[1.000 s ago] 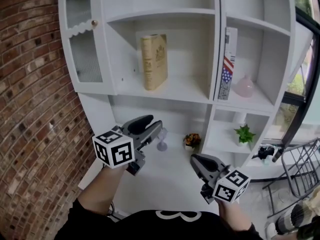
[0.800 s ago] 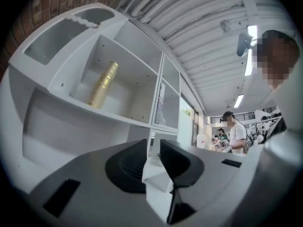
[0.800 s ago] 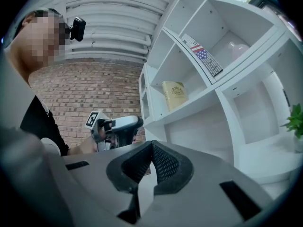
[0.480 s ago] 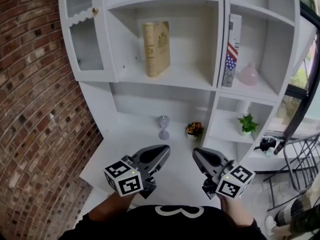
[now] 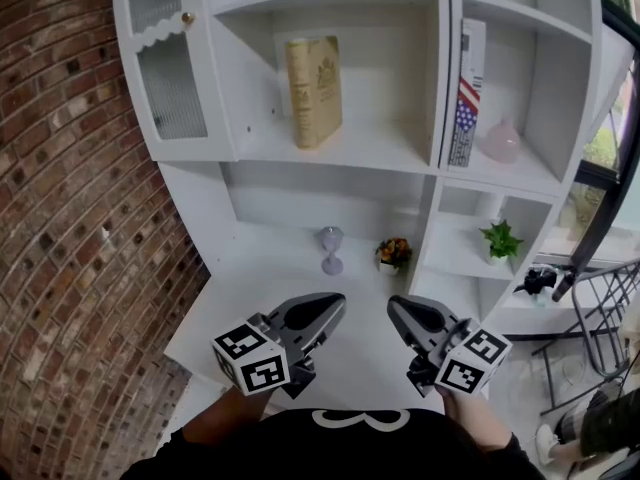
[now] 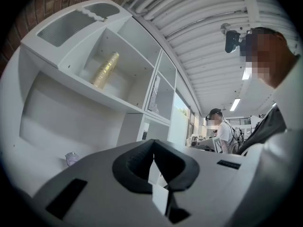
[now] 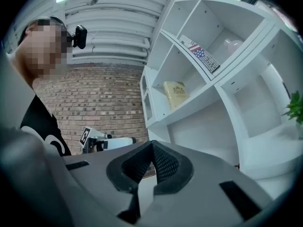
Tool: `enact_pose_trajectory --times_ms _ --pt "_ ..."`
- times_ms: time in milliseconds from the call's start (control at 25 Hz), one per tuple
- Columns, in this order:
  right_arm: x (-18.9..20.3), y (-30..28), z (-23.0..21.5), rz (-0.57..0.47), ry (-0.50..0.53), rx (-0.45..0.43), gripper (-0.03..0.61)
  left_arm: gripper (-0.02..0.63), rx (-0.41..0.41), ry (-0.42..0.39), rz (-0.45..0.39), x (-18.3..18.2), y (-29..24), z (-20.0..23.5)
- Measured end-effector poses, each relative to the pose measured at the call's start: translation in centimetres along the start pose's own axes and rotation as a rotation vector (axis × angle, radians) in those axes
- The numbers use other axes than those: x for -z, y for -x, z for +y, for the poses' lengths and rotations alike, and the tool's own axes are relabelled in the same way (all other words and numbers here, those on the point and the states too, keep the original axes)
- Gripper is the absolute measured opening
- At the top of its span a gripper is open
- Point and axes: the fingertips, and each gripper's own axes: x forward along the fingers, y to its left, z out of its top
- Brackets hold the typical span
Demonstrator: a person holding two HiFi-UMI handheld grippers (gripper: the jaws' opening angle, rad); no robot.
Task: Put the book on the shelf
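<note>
Tan book stands upright in shelf's mid cubby, w/ flag-spine book + pink vase in the next cubby right. L gripper & R gripper both clamped fully closed, holding nothing.

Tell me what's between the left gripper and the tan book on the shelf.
In the head view: a small glass ornament on the white desktop ahead of the left gripper, then the shelf board under the tan book.

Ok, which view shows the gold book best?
The head view: the gold book stands upright on the white shelf, spine and cover clear. Both gripper views show it only small, distant and distorted.
</note>
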Motion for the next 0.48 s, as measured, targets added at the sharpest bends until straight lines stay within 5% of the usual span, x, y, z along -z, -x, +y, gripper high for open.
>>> enact_pose_trajectory --times_ms 480 --pt "2.9 -1.1 -0.9 0.055 -0.016 -0.002 0.009 0.003 -0.025 0.018 0.032 2.3 0.3 2.2"
